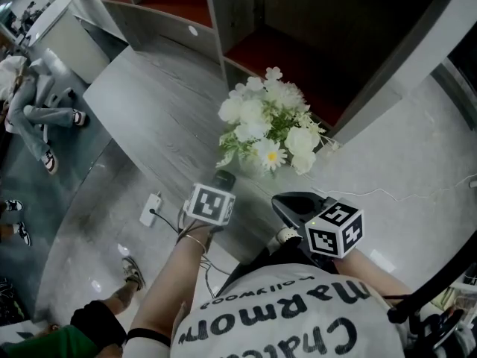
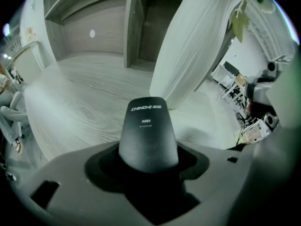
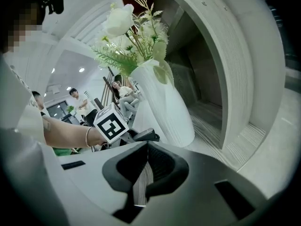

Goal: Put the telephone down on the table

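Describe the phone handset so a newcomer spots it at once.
On the grey wood-grain table stands a white vase of white flowers. Near it, the left gripper grips the telephone handset: a black tapered piece with white lettering near its rounded tip, dark against pale vase and table.

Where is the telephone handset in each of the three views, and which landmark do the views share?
Head view: handset lower centre, just above the left marker cube.
Left gripper view: handset centre, upright between the jaws.
Right gripper view: handset small, left of centre, beside the marker cube.
Shared landmark: the white flowers in their ribbed vase.
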Available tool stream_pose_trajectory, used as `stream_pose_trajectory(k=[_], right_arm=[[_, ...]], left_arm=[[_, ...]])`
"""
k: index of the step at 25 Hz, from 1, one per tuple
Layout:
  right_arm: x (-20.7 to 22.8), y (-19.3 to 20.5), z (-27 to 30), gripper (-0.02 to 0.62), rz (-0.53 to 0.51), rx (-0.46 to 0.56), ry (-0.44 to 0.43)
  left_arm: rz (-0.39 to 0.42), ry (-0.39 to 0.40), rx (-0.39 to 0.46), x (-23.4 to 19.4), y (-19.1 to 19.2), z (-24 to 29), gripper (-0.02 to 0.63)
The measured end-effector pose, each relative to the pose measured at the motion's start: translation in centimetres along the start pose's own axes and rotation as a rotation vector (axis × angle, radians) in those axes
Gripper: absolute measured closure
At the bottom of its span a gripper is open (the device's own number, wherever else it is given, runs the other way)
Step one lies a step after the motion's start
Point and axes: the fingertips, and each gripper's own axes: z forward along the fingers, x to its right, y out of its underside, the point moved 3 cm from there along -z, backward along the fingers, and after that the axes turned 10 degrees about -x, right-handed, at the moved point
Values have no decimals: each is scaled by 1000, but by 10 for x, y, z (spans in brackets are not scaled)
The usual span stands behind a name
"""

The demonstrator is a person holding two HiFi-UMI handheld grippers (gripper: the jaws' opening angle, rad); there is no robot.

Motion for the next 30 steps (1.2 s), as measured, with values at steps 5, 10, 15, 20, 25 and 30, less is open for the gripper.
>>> stream_pose_trajectory(k=[5,10,15,20,25,30], right_arm=[[-1,1,-4,583,-2,0,5],[0,1,-9,584,-9,0,5],[5,-1,-13,584,-25,-5,-2],[5,-2,-15,584,-45,-17,-23],[5,-4,-17,583,-82,-36,-64],[2,-7,-19,584,-142,-61,-123]], left_arm=[[13,-12,1,4,0,4,328],[52,-51,0,5,0,3,305],[42,5,-35,15,8,14,260],[7,-30,-10,10,13,9,247],[-24,-99,14,0,19,-9,236],[-135,-137,87,-2,28,-29,236]])
